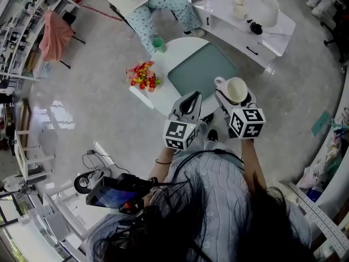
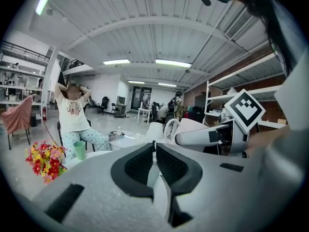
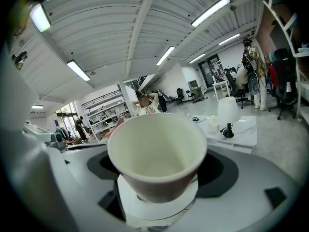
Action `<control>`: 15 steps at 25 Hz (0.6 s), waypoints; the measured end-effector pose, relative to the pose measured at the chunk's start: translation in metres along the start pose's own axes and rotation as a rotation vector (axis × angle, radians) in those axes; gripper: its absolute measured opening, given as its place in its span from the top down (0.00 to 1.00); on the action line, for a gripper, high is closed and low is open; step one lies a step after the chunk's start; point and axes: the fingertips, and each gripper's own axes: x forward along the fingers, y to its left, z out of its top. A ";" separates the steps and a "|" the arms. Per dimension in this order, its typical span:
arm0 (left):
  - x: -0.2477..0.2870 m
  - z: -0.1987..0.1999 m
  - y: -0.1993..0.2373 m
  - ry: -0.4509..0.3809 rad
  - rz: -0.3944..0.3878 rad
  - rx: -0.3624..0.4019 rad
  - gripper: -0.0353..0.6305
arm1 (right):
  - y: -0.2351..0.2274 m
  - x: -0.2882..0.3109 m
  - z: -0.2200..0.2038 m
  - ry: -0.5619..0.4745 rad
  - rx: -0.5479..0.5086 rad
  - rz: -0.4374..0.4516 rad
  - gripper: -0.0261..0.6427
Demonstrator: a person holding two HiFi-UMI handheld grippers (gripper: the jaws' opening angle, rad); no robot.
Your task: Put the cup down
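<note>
Right claw (image 1: 235, 98) is clenched on the pale cup (image 1: 236, 88): the cup sits right between its jaws, held up off the table, its open mouth facing the gripper's own camera. Just left of it is the left claw (image 1: 189, 101), jaws pressed together with nothing in them. Under and ahead of both claws runs the near edge of the round white table (image 1: 182, 45), and its grey-green mat (image 1: 203, 70) offers open room. Off to the claws' left, flowers (image 1: 143, 76) crowd the table's edge. Beyond the mat stands a green tumbler (image 1: 158, 43), then a seated person (image 1: 163, 4). Far ahead to the right is a white desk (image 1: 275, 37).
</note>
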 end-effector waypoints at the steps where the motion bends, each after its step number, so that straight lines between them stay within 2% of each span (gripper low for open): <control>1: 0.003 0.002 0.002 0.001 -0.005 0.007 0.92 | -0.001 0.003 0.002 0.001 -0.002 -0.003 0.35; 15: 0.045 -0.003 0.034 0.042 -0.045 -0.029 0.92 | -0.013 0.066 0.007 0.060 -0.050 -0.027 0.35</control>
